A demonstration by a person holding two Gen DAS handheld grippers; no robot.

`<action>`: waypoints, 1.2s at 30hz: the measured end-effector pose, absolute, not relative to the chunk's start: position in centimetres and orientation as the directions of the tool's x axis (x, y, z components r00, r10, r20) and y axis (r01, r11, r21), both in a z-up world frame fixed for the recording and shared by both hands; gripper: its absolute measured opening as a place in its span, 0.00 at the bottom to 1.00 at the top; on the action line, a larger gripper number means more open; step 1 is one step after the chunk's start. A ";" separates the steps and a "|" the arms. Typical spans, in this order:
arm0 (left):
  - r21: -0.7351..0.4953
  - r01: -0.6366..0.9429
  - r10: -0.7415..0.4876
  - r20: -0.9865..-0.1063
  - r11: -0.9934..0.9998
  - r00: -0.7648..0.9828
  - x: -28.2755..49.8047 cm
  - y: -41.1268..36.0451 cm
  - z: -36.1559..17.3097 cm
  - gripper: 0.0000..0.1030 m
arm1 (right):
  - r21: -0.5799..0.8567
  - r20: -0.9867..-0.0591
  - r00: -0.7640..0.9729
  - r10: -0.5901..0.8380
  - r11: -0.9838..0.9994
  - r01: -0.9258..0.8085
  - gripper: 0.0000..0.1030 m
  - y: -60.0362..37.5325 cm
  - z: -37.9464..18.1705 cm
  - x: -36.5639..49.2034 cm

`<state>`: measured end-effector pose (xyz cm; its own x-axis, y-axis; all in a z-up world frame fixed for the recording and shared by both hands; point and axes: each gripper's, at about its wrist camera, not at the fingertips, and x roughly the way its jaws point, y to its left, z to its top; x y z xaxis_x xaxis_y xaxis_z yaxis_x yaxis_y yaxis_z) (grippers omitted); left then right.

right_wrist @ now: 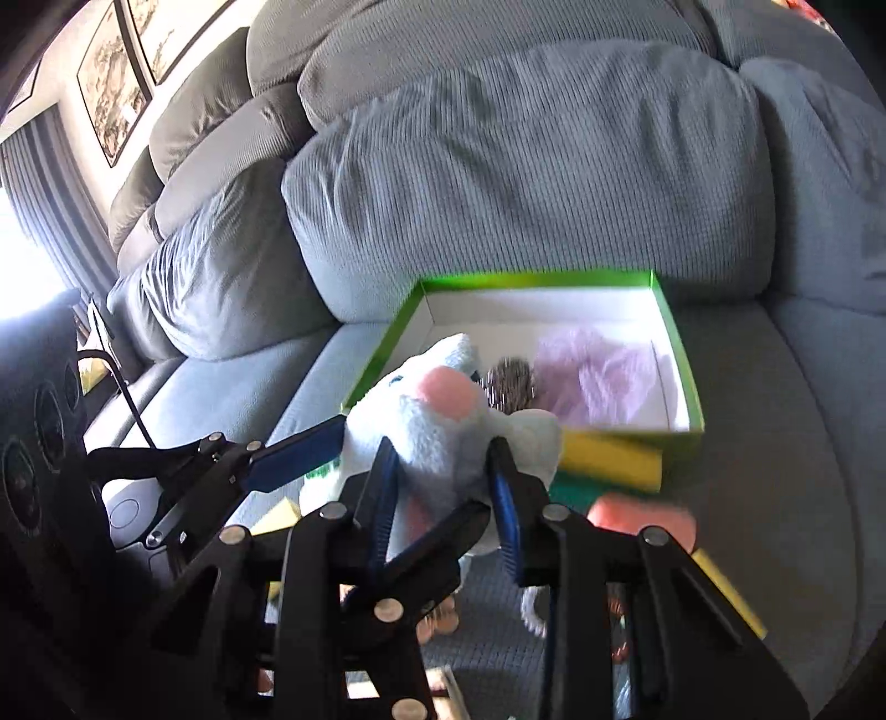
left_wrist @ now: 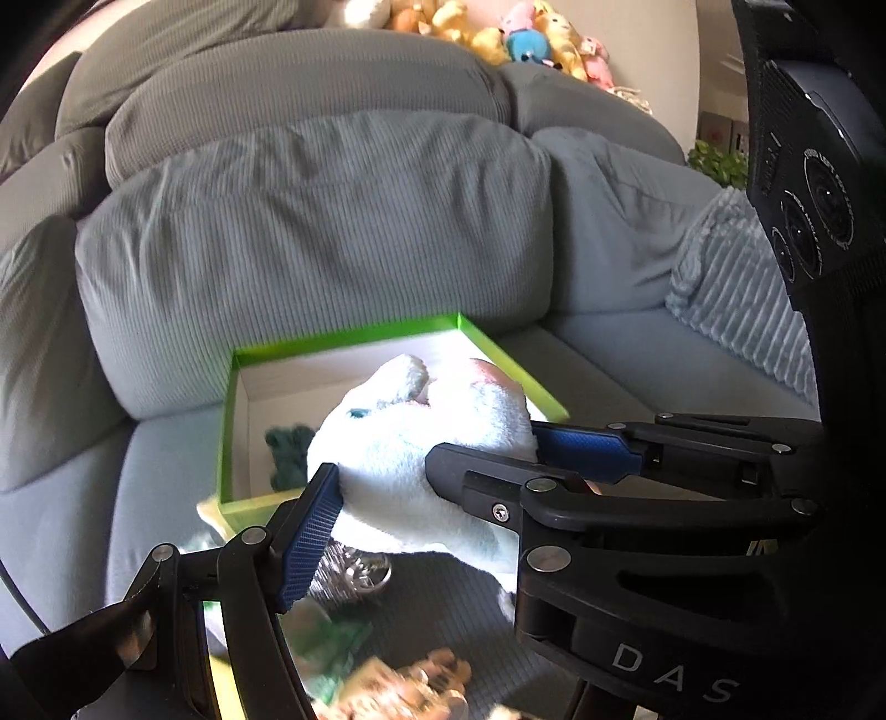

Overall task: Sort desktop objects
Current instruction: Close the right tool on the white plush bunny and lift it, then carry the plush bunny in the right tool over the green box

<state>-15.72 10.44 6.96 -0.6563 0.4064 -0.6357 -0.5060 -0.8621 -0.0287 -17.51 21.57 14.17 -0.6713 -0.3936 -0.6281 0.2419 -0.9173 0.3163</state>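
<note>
A white plush toy with pink patches is held in the air in front of a green box with a white inside. My left gripper is shut on the plush from both sides. My right gripper is shut on the same plush, lower on its body. The left gripper's blue fingers touch the plush's left side in the right wrist view. The box holds a lilac fluffy thing, a metallic scrubber and a dark green item.
The box rests on a grey sofa seat against large grey cushions. Yellow and green sponges, a salmon pad, a metal scrubber and small brown items lie on a dark mat below. Plush toys sit behind the sofa.
</note>
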 end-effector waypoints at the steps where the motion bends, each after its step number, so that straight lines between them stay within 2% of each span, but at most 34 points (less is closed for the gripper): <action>1: -0.028 -0.504 0.406 -0.631 -0.863 -0.661 -16.2 10.5 7.3 0.69 | 0.318 -0.623 -0.675 -0.395 -0.917 0.243 0.30 21.5 14.5 -17.7; 13: -0.044 -0.486 0.405 -0.619 -0.873 -0.673 -20.2 10.4 8.7 0.69 | 0.299 -0.608 -0.691 -0.392 -0.919 0.258 0.30 21.1 16.6 -22.0; 25: -0.058 -0.472 0.399 -0.632 -0.879 -0.665 -22.7 10.0 8.3 0.69 | 0.296 -0.613 -0.686 -0.391 -0.919 0.260 0.30 20.9 16.3 -24.5; 36: -0.006 -0.476 0.390 -0.581 -0.879 -0.714 -23.3 10.2 13.1 0.69 | 0.278 -0.553 -0.730 -0.402 -0.915 0.292 0.30 20.9 20.9 -25.0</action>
